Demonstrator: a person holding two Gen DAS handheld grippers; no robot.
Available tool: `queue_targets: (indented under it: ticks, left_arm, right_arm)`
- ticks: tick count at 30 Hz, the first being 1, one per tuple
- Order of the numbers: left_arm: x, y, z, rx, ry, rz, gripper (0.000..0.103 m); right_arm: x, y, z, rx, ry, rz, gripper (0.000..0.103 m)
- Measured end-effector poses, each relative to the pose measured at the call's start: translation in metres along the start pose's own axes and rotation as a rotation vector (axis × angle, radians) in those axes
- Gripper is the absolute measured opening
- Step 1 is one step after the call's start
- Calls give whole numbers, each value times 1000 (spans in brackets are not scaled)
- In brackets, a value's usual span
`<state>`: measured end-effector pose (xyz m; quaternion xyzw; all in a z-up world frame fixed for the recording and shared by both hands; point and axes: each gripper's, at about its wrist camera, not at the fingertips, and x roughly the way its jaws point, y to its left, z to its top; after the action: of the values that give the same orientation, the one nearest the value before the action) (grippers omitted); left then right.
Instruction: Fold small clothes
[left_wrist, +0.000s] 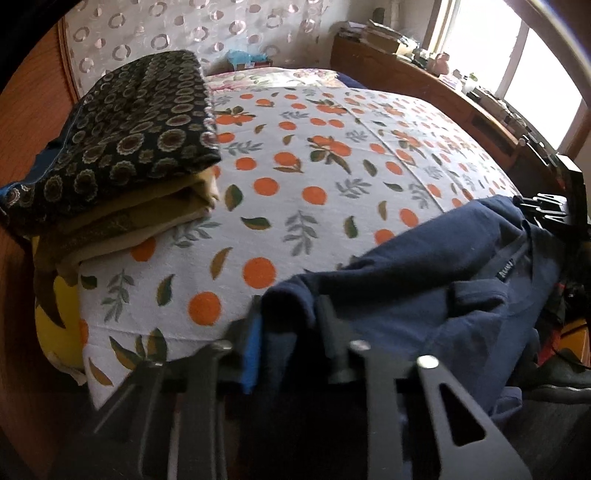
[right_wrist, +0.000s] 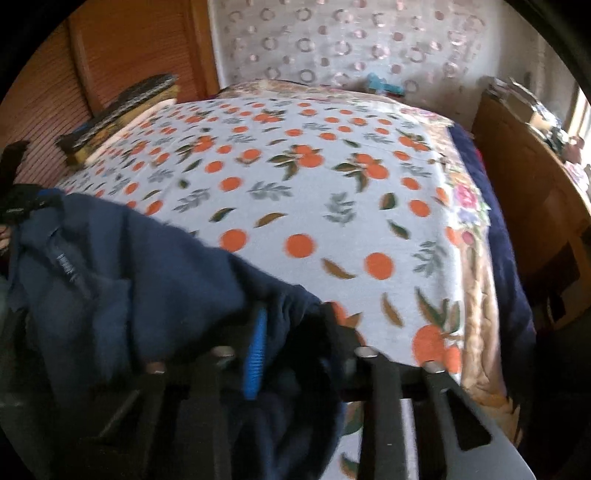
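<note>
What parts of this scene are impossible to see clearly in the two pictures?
- Left gripper, left wrist view: the navy garment drapes over the jaws, hiding the grip.
- Right gripper, right wrist view: same cloth, plus motion blur.
- Garment label: too small to read.
- Folded stack: its lower pieces are covered by the dark patterned one.
- Items on the wooden shelf: washed out by window glare.

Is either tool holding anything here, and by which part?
Both hold the navy garment: the left tool and the right tool each pinch a bunched edge of it, lifted above the bedsheet.
</note>
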<state>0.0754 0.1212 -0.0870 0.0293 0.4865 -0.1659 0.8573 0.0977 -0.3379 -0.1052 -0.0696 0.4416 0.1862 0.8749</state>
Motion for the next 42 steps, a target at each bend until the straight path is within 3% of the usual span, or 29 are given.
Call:
queue_targets:
  ticks: [2,5,11,15,19,25,32,42]
  left_arm:
    - [-9,-7,-3,1,-33,15,13]
    - [-44,-16,-4,-27,-140,-24,13]
    - [-149,-38,4,-53,-425,-83,12]
    - [-202,-50,16,-28,-559,-99,12]
    - [-264,-59,32,16,-699,-82,12]
    - [-339,-61,58,57,-882,-5,12]
    - [-353,-54,67,78,-936,57,12]
    - [-349,-57,70,87,-936,24,12]
  right_arm:
    - [-6,5,-3,-15,-10,14,13]
    - [-35,11,-6,0,-91,51,11]
    - [-135,26,8,-4,-340,124,10]
    - [-200,34,25,-51,-471,142,10]
    - [-265,39,39,-115,-597,109,10]
    - [-339,47,73,-235,-716,-17,10]
    - [-379,38,78,-236,-784,-98,10]
    - [-370,100,70,-229,-748,-194,10]
